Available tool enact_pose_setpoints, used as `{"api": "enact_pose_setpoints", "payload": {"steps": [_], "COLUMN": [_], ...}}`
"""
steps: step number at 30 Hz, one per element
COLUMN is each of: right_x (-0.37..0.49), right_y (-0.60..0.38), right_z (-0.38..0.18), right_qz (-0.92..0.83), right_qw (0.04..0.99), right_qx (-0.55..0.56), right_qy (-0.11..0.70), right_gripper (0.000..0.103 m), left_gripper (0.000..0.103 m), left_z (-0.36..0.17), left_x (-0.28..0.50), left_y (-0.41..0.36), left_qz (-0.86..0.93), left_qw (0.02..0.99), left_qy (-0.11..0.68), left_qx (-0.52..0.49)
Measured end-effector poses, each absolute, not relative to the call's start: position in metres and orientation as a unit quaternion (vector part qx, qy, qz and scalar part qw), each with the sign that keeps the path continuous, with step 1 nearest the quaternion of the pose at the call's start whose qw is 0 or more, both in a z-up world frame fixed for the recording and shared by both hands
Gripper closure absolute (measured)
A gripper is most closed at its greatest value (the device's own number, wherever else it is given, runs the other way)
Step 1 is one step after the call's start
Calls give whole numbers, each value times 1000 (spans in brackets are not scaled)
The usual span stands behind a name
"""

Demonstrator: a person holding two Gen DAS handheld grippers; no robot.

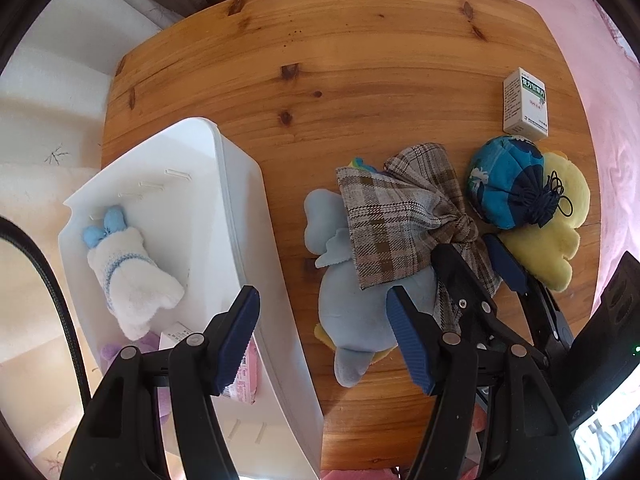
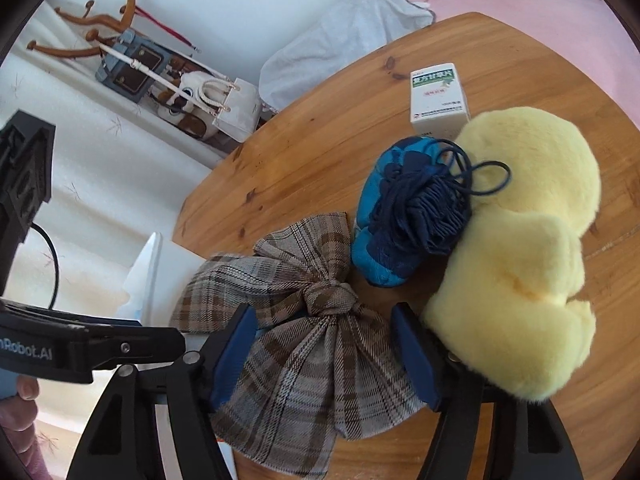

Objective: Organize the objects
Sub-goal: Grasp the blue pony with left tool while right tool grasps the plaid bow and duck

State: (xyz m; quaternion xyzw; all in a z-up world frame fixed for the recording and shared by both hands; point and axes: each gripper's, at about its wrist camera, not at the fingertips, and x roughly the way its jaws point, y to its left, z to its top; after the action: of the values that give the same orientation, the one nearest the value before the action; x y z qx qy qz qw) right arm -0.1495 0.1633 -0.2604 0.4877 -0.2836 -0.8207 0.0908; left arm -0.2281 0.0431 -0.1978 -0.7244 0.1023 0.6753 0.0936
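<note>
A brown-and-grey plaid bow (image 2: 312,320) lies on the wooden table (image 1: 320,60), draped over a light blue plush (image 1: 360,312). My right gripper (image 2: 324,312) straddles the bow's tails just below the knot, and the cloth meets both blue pads. In the left wrist view the right gripper (image 1: 466,246) comes in from the lower right onto the plaid bow (image 1: 392,224). My left gripper (image 1: 322,294) points down, open and holding nothing, above the right wall of a white bin (image 1: 240,208). A white plush (image 1: 132,276) lies in the bin.
Right of the bow lie a blue drawstring pouch (image 2: 400,216), a yellow plush (image 2: 528,200) and a white medicine box (image 2: 438,100). A pink packet (image 1: 244,384) sits in the bin. Pink bedding (image 1: 600,80) borders the table's right side. Handbags (image 2: 180,88) stand beyond it.
</note>
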Motion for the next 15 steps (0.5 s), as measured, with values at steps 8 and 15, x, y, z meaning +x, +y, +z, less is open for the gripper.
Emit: {"api": "enact_pose_setpoints", "payload": {"steps": [8,15], "right_x": [-157,-156], "right_y": [170,189], "right_z": [-265,-268], "right_qz": [-822,-811], "right_qw": [96,117], "right_qx": [500,505], "right_qy": [-255,-272], "right_gripper": [58,68], "left_gripper": [33,33], "left_z": [-200,-204], "left_x": [-230,-225], "left_y": [45,54], "left_qz": [672,667], "left_qw": [89,87], "left_qy": [104,107], "left_qx": [-728,-732]}}
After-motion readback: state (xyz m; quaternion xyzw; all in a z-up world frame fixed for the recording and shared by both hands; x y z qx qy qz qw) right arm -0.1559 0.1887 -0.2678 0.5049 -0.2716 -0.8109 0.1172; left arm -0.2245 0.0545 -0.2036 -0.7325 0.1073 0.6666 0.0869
